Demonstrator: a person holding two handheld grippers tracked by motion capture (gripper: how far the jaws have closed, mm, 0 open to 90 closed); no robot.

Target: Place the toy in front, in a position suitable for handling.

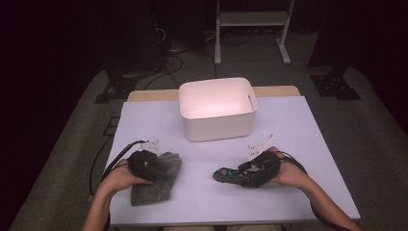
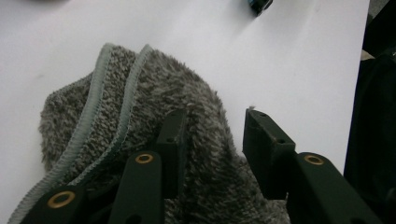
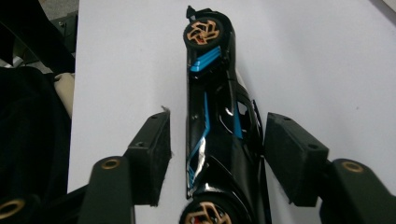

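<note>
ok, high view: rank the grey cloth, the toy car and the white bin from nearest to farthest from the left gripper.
1. grey cloth: directly under the left gripper, at the table's near left.
2. toy car: to the right along the near edge, by the right gripper.
3. white bin: beyond, at the table's middle toward the far edge; not much farther than the car.
</note>
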